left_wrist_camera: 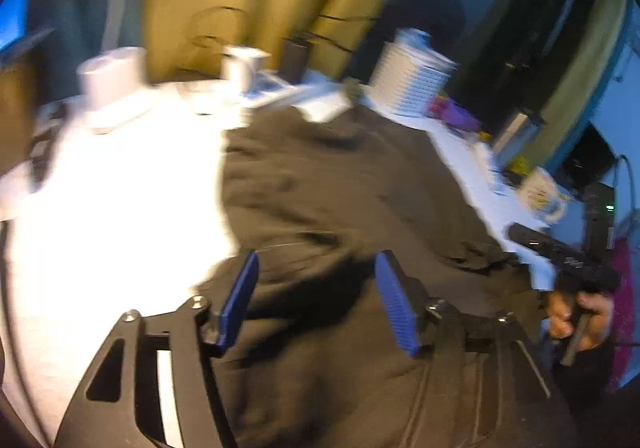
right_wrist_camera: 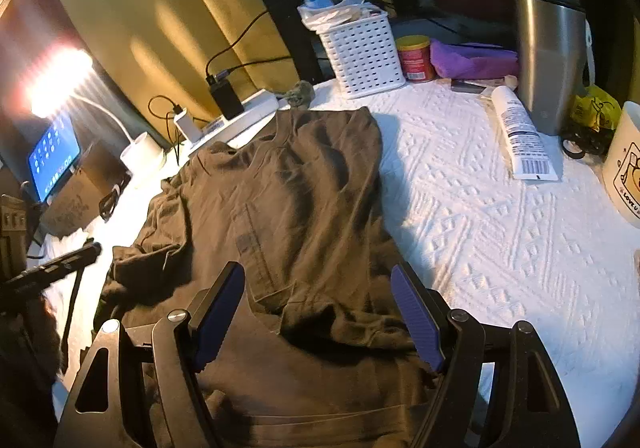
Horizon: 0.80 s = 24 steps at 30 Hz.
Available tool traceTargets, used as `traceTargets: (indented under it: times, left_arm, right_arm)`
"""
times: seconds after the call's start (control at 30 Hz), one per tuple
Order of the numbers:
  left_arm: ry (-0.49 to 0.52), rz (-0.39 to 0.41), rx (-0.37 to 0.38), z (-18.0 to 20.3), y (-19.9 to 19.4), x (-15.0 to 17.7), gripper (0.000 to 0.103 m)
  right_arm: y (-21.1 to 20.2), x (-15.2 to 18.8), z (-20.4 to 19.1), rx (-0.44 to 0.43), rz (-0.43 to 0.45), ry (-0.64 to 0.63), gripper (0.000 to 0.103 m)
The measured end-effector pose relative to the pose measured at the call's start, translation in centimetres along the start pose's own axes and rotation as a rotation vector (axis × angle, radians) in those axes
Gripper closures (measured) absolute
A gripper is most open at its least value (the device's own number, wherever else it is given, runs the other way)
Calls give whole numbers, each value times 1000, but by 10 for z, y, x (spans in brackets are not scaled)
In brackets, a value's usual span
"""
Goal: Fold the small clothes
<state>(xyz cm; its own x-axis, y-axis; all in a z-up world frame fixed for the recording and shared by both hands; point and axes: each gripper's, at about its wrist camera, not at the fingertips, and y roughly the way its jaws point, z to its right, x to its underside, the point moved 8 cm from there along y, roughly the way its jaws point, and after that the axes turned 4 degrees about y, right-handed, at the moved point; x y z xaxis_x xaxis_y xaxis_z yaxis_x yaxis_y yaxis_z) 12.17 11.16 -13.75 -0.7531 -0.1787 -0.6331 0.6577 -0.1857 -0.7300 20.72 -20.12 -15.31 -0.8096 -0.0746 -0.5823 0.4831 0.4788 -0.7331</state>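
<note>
Both grippers I see spread wide with nothing between the pads: my left gripper (left_wrist_camera: 316, 300) and my right gripper (right_wrist_camera: 318, 312) hang just above the dark garment (right_wrist_camera: 288, 200). It lies rumpled on the white-covered worktop (right_wrist_camera: 480, 216). Farther back stand a white basket (right_wrist_camera: 362, 54) and a steel tumbler (right_wrist_camera: 550, 64).

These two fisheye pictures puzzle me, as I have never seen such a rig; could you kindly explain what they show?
A person holds a pair of handheld tongs in each hand, each with a camera looking along its blue pads. The blurred picture is from the left tongs, the sharp one from the right tongs. Both are open and hold nothing. Below them lies a dark garment, rumpled, on a white textured cover. Behind stand a white basket, a steel flask and a tube.
</note>
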Motion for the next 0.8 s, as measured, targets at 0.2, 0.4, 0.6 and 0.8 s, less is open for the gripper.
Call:
traceTargets:
  times: [0.2, 0.4, 0.6, 0.8]
  left_arm:
    - [-90, -13, -31, -54, 10, 10, 37]
    - [-141, -104, 148, -44, 44, 23, 35]
    - [-8, -92, 243, 10, 28, 31, 35]
    - [134, -169, 301, 53, 26, 54, 35]
  right_arm:
    - [4, 3, -7, 17, -18, -5, 25]
    - [1, 6, -10, 47, -22, 2, 25]
    - [-4, 14, 0, 76, -29, 29, 25]
    - [-7, 16, 4, 89, -29, 32, 25]
